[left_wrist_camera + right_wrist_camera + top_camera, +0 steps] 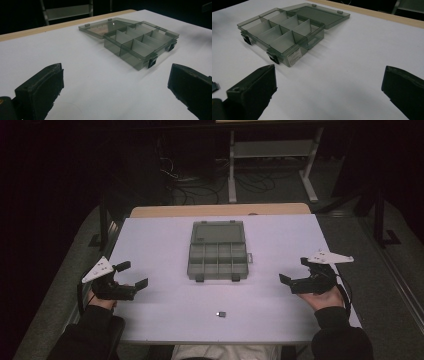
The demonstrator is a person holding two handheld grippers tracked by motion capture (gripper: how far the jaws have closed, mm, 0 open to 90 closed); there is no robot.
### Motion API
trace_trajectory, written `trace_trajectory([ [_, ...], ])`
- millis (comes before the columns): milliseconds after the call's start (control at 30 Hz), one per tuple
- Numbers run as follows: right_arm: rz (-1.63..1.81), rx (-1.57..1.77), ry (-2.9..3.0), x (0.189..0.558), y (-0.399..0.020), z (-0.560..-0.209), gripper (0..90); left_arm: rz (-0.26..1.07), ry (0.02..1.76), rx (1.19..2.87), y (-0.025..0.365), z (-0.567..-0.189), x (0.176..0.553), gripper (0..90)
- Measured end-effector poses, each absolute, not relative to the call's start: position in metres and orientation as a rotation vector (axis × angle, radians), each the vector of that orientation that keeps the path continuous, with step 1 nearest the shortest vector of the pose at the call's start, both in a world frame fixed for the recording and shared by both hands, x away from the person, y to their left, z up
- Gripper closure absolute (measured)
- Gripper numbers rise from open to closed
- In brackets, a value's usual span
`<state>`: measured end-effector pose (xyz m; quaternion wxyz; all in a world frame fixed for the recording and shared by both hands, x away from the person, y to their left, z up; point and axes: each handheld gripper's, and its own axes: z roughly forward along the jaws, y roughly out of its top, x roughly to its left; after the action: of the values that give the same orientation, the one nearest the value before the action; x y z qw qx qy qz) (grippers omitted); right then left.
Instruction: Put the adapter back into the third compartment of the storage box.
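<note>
A smoky clear compartment box (218,255) lies in the middle of the white table (165,305), its lid laid flat open toward the far side. Its several compartments look empty in the left gripper view (140,42) and the right gripper view (282,32). A small dark part (221,314) lies near the front edge; its corner shows at the left of the right gripper view (214,87). My left gripper (132,274) rests at the table's left, jaws wide apart with nothing between them. My right gripper (294,270) rests at the right, also open and empty.
The table's far edge is a wooden strip (220,210). Beyond it stand a metal frame (272,155) and loose cables (200,185) on the dark floor. Bare table surface lies between the box and both grippers.
</note>
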<state>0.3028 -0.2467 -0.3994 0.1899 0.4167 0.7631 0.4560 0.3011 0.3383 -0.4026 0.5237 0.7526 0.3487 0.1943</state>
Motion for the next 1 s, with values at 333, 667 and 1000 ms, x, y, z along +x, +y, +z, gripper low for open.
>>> trace_trajectory([
  [333, 1.282, 1.157, 2.147, 0.3007, -0.2449, -0.3978, 0.0, 0.466, 0.832, 1.803, 0.3381, -0.4025, 0.301, 0.0],
  [667, 1.284, 1.165, 2.151, 0.3002, -0.2452, -0.3969, 0.0, 0.468, 0.827, 1.806, 0.3379, -0.4024, 0.3007, 0.0],
  [1000, 1.257, 1.146, 2.192, 0.3021, -0.2389, -0.3964, 0.0, 0.469, 0.829, 1.813, 0.3374, -0.4027, 0.3005, 0.0],
])
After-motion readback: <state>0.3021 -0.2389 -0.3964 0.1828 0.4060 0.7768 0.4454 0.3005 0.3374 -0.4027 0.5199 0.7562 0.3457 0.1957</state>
